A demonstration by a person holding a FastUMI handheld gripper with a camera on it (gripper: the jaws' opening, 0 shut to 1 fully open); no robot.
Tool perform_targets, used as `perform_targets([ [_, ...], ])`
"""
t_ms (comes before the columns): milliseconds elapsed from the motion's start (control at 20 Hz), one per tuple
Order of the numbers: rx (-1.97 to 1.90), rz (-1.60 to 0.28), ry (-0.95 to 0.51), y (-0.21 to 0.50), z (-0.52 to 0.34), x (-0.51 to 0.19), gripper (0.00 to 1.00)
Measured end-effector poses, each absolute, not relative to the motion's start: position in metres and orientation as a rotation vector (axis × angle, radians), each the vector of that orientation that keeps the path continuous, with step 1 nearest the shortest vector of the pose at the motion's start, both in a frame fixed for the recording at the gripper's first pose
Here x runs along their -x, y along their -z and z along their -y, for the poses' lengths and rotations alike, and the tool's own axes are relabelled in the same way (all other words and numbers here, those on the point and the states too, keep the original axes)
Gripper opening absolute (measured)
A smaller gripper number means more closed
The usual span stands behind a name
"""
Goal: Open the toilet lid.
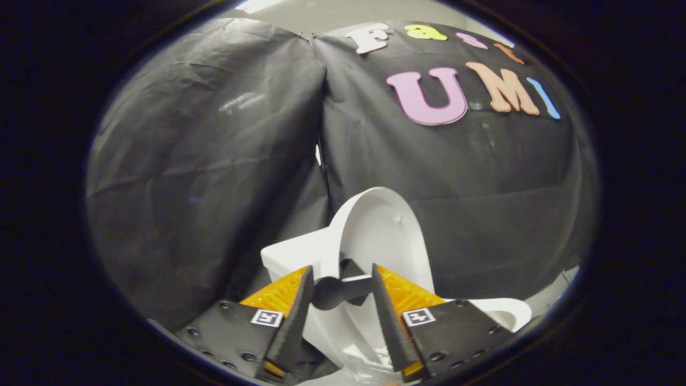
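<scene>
- While the lid (383, 230) stands raised, close to upright and tipped back toward the tank (300, 256), the main lift looks done.
- Its pale inner face is turned toward the camera, just beyond the fingertips, with the booth wall (214, 161) behind it.
- Whether the lid already leans on the tank or is balanced short of it cannot be told; the meeting line is hidden behind the fingers.
- Between and below the fingers lies the white bowl (348, 343); part of its rim (506, 313) shows past the right finger.
- Spread apart, the fingers (308, 292) of the gripper (341, 276) pinch nothing; both tips sit low in front of the lid's base.
- A dark rounded shape crosses the gap between the tips; I cannot tell what it is, perhaps a shadow or a hinge part.
- Contact between either finger and the lid cannot be confirmed from this angle.
- What is left, by my judgement: make sure the lid rests stably against the tank, then draw the gripper back clear of the bowl.
- Main risk: an unsupported lid could drop forward again.
</scene>
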State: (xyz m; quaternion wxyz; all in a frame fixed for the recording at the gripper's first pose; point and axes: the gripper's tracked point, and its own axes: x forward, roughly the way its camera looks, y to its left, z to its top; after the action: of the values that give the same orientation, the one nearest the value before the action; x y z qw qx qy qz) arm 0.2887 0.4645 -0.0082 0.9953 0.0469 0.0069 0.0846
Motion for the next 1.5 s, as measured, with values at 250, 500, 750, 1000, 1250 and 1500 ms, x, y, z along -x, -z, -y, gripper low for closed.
perform_targets([
  [250, -0.051, 0.057, -0.091, -0.032, -0.380, -0.270, 0.86],
  [500, -0.051, 0.115, 0.019, -0.060, -0.273, -0.240, 0.86],
  [750, -0.024, 0.129, 0.148, -0.066, -0.169, -0.195, 0.85],
  [1000, -0.032, 0.095, 0.221, -0.045, -0.085, -0.144, 0.85],
  [1250, -0.045, 0.002, 0.204, -0.005, -0.026, -0.107, 0.85],
  [1500, -0.056, -0.049, 0.163, 0.023, 0.014, -0.087, 0.85],
])
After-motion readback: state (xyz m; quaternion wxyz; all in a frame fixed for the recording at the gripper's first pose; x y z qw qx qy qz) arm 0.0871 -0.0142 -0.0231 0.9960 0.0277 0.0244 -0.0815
